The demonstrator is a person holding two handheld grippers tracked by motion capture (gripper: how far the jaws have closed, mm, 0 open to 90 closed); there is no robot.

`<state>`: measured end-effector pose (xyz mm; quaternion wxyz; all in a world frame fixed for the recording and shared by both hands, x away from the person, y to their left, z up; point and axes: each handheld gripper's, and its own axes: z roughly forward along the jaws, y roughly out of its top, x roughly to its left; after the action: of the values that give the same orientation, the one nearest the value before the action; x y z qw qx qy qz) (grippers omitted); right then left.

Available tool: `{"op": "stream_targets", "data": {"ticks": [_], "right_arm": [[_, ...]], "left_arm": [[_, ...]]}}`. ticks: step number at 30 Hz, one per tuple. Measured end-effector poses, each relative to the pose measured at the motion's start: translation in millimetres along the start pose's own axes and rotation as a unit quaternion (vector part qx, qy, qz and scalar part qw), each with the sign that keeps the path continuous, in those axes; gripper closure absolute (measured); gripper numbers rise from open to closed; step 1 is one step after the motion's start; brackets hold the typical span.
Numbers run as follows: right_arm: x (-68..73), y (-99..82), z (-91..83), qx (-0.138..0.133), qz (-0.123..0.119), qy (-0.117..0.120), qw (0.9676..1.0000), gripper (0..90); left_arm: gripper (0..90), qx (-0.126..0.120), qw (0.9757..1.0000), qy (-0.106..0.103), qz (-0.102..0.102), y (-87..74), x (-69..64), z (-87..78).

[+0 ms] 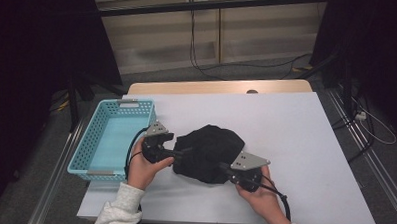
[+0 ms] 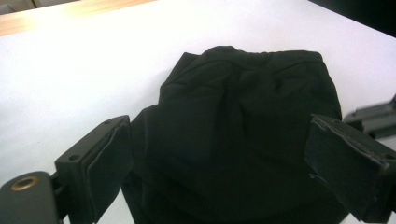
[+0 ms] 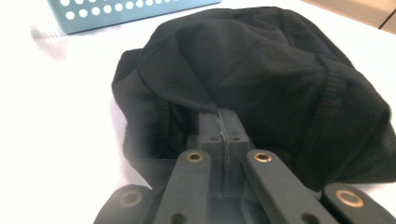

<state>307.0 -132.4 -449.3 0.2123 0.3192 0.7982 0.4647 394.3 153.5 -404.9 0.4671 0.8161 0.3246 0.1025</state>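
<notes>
Crumpled black fabric garment (image 1: 209, 151) sits between both grippers on the white worktop (image 1: 295, 140). Left hand-held gripper (image 2: 219, 163) gapes around its edge. Right hand-held gripper (image 3: 223, 122) is clamped on a fold.

A plain black garment (image 1: 210, 151) lies on the white tabletop (image 1: 295, 140). At nine o'clock from it stands a turquoise basket (image 1: 87, 149) with dotted, perforated walls. Both tongs (image 1: 185, 152) (image 1: 223, 168) are black, topped with grey plates.
</notes>
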Motion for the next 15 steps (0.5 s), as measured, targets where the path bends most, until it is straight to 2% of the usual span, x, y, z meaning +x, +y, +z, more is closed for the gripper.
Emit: {"op": "stream_targets", "data": {"ticks": [3, 10, 15], "right_arm": [[-9.0, 1.8, -7.3, -0.009, 0.015, -0.003, 0.9998, 90.0], [-39.2, -3.6, -35.3, -0.026, 0.045, -0.031, 0.9982, 90.0], [-60.6, -14.8, -55.5, -0.03, 0.07, -0.062, 0.9952, 90.0]], "left_arm": [[8.7, -0.001, 1.0, 0.003, -0.001, -1.1, 1.0, -3.2], [8.7, -0.004, 0.9999, 0.01, -0.006, -3.0, 3.7, -9.2], [8.7, -0.004, 1.0, 0.006, -0.003, -1.9, 1.8, -6.6]]}}
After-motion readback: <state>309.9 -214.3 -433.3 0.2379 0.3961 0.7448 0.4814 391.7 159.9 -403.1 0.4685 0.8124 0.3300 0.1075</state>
